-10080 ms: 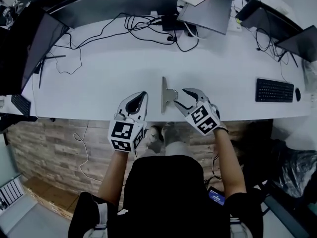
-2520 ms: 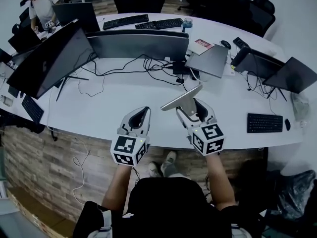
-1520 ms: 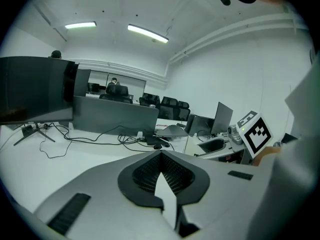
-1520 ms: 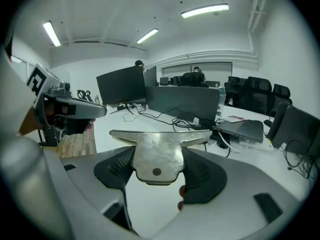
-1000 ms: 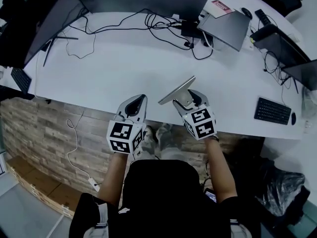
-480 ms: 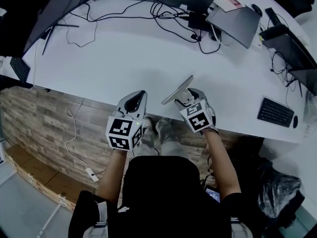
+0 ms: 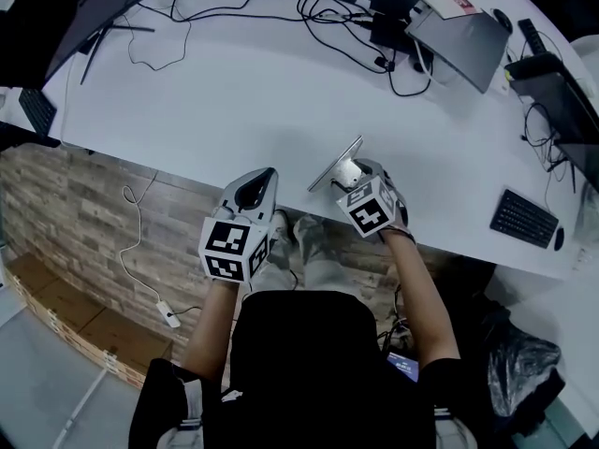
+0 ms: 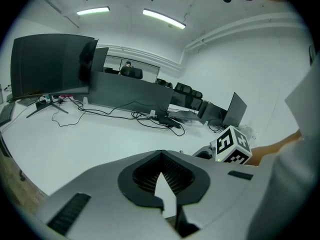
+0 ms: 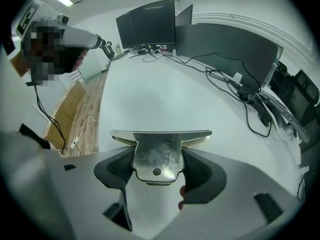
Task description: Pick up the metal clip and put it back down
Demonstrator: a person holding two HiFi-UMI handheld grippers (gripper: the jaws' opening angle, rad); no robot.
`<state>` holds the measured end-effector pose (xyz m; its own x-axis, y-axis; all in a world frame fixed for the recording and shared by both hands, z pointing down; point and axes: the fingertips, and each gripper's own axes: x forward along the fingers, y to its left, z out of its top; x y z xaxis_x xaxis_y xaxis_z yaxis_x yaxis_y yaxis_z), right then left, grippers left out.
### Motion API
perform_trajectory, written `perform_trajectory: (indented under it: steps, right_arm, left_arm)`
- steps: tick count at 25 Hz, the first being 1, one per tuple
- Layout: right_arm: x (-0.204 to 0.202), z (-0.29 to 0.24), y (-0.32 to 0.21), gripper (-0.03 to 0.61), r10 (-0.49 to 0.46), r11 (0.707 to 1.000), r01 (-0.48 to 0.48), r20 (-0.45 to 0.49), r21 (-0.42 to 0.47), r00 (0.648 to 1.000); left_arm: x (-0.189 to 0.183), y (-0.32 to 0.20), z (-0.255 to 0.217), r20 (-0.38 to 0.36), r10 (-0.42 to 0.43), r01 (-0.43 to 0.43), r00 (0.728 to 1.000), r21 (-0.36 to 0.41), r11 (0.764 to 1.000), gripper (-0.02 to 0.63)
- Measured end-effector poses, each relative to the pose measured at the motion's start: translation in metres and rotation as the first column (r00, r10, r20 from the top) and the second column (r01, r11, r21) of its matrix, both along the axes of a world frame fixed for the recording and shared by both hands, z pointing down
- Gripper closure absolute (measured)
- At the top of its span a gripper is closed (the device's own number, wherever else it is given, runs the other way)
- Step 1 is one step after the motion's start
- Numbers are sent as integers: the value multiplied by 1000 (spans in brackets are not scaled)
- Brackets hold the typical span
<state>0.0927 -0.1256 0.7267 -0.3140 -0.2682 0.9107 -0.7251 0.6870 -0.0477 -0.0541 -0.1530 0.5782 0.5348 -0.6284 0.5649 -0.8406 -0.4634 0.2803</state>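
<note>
Hold: right tongs (image 9: 157, 166) clamp shiny metal clip (image 9: 157, 156) over white desk (image 7: 234, 82).
Left tongs (image 8: 162, 176): together, empty.
Set-down: lower it level.

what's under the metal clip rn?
Bare white desk, close to its front edge. The right claw is shut on the metal clip and covers the patch directly beneath, so I can't tell whether the clip touches the desk.

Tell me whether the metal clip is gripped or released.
Gripped. The right gripper's jaws are shut against both sides of the metal clip's handle tab, as the right gripper view shows.
</note>
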Motion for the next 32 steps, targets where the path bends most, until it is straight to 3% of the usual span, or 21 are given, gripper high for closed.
perform_trajectory:
  steps: [32]
  right_arm:
    - [-3,24,-7,296,-52,999,52,-50,-5,997]
  left_arm:
    - [-6,1,14,-18,-8,8,1000,-25,1000,603]
